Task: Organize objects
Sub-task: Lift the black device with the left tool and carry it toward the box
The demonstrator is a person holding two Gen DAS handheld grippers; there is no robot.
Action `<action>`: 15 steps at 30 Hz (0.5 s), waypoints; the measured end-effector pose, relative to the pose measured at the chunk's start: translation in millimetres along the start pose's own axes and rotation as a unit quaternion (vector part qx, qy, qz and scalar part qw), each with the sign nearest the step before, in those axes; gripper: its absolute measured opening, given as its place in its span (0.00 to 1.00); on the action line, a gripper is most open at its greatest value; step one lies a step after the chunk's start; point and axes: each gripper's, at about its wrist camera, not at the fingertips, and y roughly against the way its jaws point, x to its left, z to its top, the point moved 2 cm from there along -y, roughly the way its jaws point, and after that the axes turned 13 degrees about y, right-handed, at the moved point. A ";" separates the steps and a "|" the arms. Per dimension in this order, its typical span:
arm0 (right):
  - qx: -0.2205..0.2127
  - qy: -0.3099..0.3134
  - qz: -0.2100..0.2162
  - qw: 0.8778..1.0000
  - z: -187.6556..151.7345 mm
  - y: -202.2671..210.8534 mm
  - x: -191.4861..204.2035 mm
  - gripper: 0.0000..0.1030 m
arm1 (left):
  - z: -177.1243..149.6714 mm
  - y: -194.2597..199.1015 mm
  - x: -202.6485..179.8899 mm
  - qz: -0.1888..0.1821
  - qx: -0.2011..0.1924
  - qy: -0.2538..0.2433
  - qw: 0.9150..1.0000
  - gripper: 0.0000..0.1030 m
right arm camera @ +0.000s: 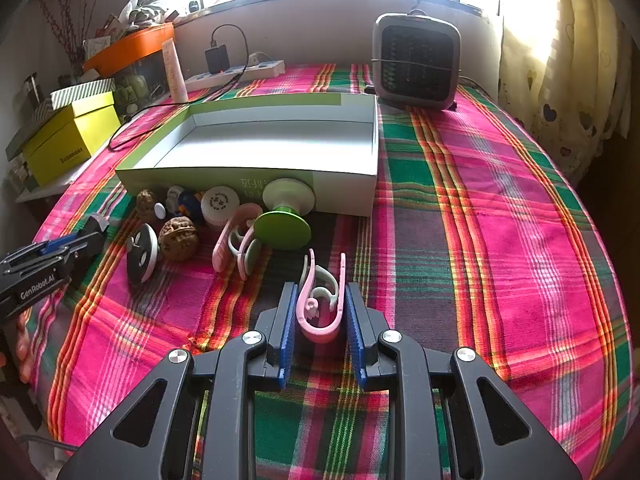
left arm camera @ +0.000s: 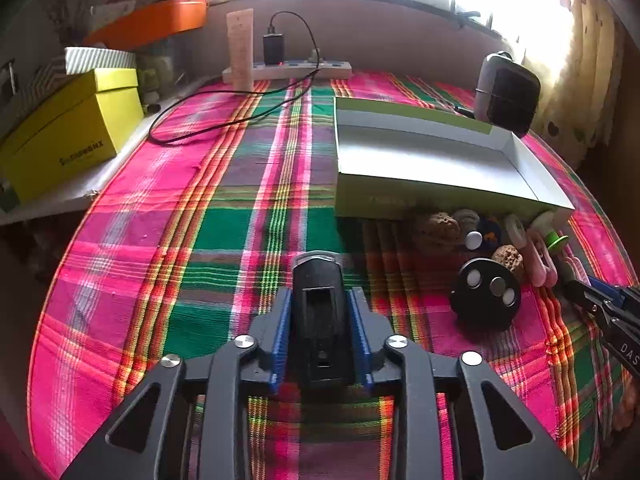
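Observation:
My left gripper (left arm camera: 318,294) is shut on a small black oblong device (left arm camera: 318,320), its blue pads pressed against both sides just above the plaid cloth. My right gripper (right arm camera: 320,292) is shut on a pink and grey clip (right arm camera: 320,312). An open green-sided box (right arm camera: 344,192) with a white inside stands beyond both grippers. A cluster lies along its near wall: two walnuts (right arm camera: 178,238), a black disc with silver buttons (left arm camera: 486,294), a green spool (right arm camera: 282,230), more pink clips (right arm camera: 236,240) and a white cap (right arm camera: 220,202).
A grey fan heater (right arm camera: 416,64) stands at the back right. A power strip (left arm camera: 288,70) with a black charger and a looping cable (left arm camera: 224,120) lies at the back. A yellow box (left arm camera: 68,136) and an orange tray (left arm camera: 152,24) sit on the left ledge.

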 end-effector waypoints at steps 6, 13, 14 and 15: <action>-0.001 0.003 -0.004 1.000 -0.3 0.4 2.1 0.24 | -0.2 0.3 0.4 -0.001 0.000 0.002 1.000 0.24; -0.002 0.003 -0.006 1.000 -1.3 0.5 3.6 0.24 | -0.2 0.3 0.4 -0.001 0.000 0.000 1.000 0.24; -0.002 0.003 -0.006 1.000 -1.3 0.6 3.6 0.24 | -0.1 0.2 0.5 -0.001 0.000 0.000 1.000 0.24; -0.002 0.003 -0.005 1.000 -1.4 0.9 3.6 0.24 | -0.2 0.3 0.5 -0.002 0.000 0.001 1.000 0.24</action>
